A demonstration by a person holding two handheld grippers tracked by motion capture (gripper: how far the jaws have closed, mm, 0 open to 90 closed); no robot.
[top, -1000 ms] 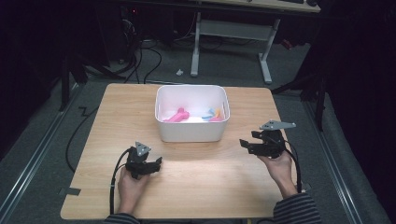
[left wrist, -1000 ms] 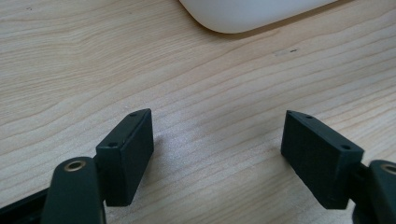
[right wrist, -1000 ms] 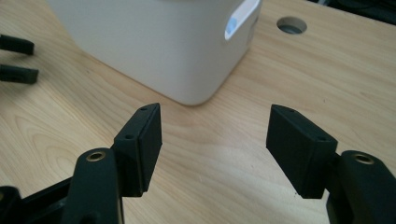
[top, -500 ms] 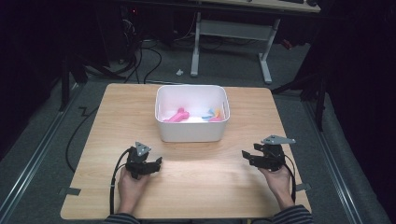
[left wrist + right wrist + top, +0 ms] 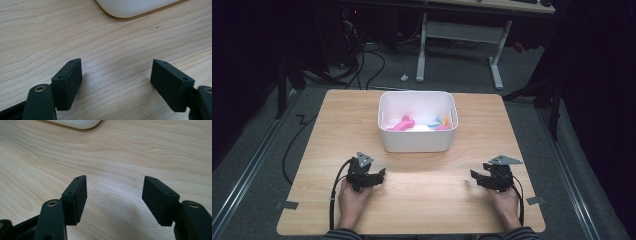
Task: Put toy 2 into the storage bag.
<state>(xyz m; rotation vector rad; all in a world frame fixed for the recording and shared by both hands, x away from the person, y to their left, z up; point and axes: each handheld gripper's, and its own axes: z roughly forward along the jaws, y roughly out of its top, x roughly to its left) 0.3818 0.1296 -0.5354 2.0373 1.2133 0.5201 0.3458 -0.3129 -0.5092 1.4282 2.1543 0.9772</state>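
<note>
On the wooden table (image 5: 427, 200) a white bin (image 5: 417, 141) stands at about 12 o'clock from the table's middle, its long side facing the person. It is the nearest thing to both tools. Inside it lie a pink toy (image 5: 401, 124) towards 9 o'clock and a blue and orange toy (image 5: 439, 122) towards 3 o'clock; what they are is too small to tell. The left tongs (image 5: 376, 176) sit low over the table at roughly 7 o'clock, held in the person's left hand (image 5: 352, 200), with a cable trailing back towards the table's near edge. The right tongs (image 5: 478, 178) sit at roughly 5 o'clock, in the right hand (image 5: 506, 202), well apart from the left ones. Both lie well short of the bin, and bare wood runs between them and its near wall. In the left gripper view the left tongs (image 5: 116, 75) stand wide with nothing but wood grain in the gap, and the bin's rounded bottom corner (image 5: 135, 7) shows at 12 o'clock. In the right gripper view the right tongs (image 5: 115, 192) are likewise spread and hold nothing. The bin (image 5: 75, 123) there peeks in at about 11 o'clock. Beyond the table, at 12 o'clock, a white desk frame (image 5: 457, 30) stands on the grey floor (image 5: 362, 75).
</note>
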